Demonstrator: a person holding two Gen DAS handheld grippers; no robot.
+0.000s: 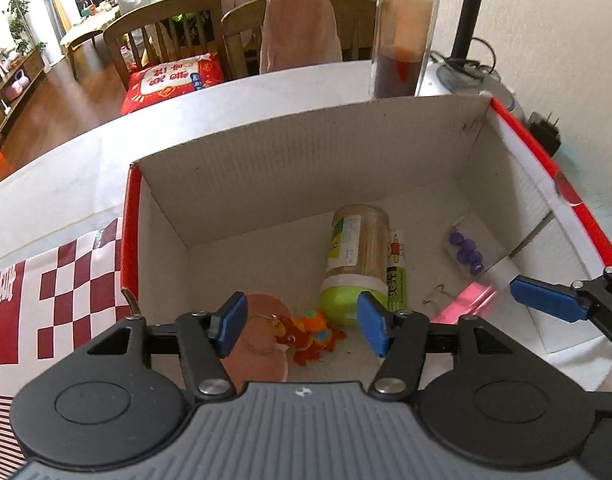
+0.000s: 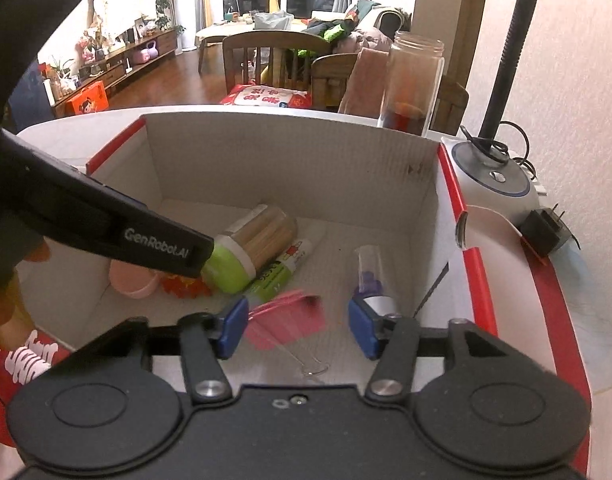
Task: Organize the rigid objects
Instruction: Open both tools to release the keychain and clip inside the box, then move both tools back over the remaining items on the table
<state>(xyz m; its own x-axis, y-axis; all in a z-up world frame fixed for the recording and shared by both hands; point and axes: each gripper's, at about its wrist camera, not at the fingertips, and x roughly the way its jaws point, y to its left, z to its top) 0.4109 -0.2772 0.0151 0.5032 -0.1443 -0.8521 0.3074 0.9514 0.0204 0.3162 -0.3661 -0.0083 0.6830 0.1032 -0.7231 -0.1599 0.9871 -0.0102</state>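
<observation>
White tabletop [image 1: 266,96], red-edged box [image 1: 306,152] roomy inside, both tongs [image 1: 302,324] [image 2: 296,326] spread, pinching nothing.

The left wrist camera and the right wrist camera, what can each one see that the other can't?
Only the left wrist view shows the red-and-white checkered cloth beside the box. Only the right wrist view shows the lamp base whole and the person's red sleeve. Both show the cardboard box, the toothpick jar lying inside it, the pink object, the tall jar behind the box, and both grippers open.
</observation>
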